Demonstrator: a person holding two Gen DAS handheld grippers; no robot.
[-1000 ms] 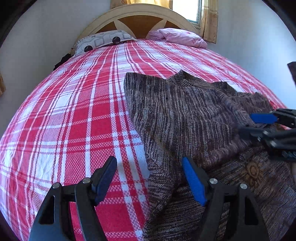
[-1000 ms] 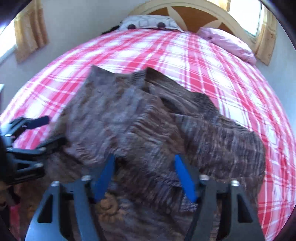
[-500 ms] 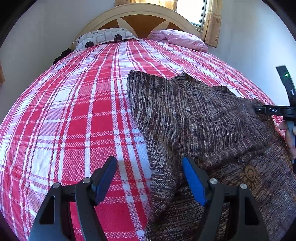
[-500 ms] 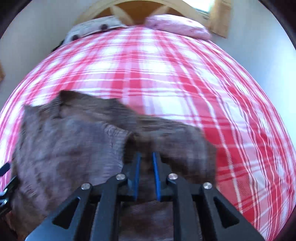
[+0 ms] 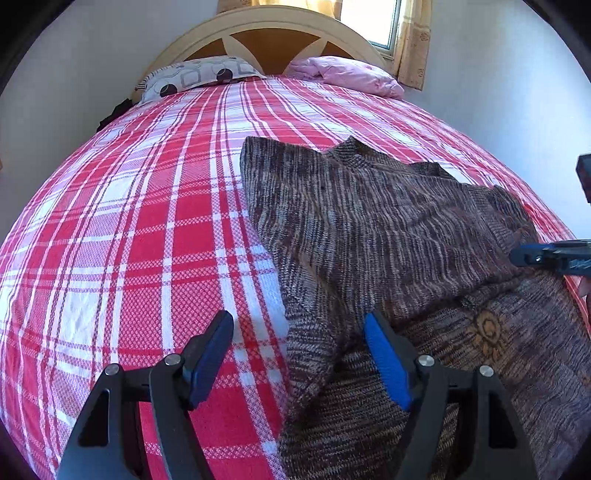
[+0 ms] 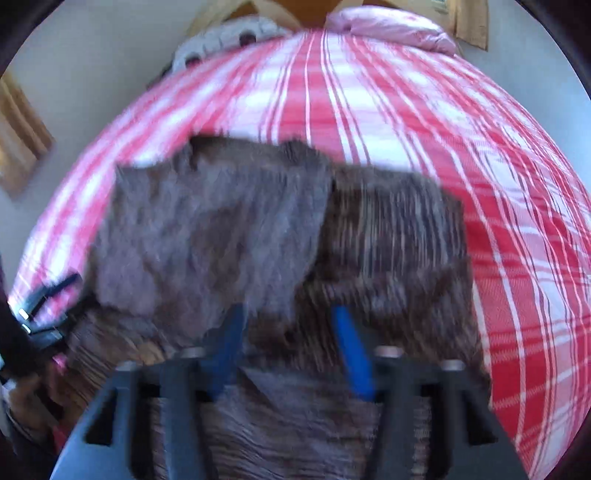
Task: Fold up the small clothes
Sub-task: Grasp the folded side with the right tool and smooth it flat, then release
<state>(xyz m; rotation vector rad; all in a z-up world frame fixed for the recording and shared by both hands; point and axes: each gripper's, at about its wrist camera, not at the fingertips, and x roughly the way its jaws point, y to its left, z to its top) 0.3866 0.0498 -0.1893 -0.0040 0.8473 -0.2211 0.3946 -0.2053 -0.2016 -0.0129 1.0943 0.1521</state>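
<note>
- Sweater: coarse knit cloth, brown marl, matt, ribbed at the edges (an embroidered tan motif sits near the lower right).
- Bedspread: woven cloth, red and white check, matt, fine grainy weave.
- Left tool: black matt plastic arms, blue ridged pads, bright metal rivets.
- Right tool: same make; finish blurred.
- Headboard: smooth painted wood, cream over brown panels.
- Pillows: soft cloth, one pink, one patterned.
</note>
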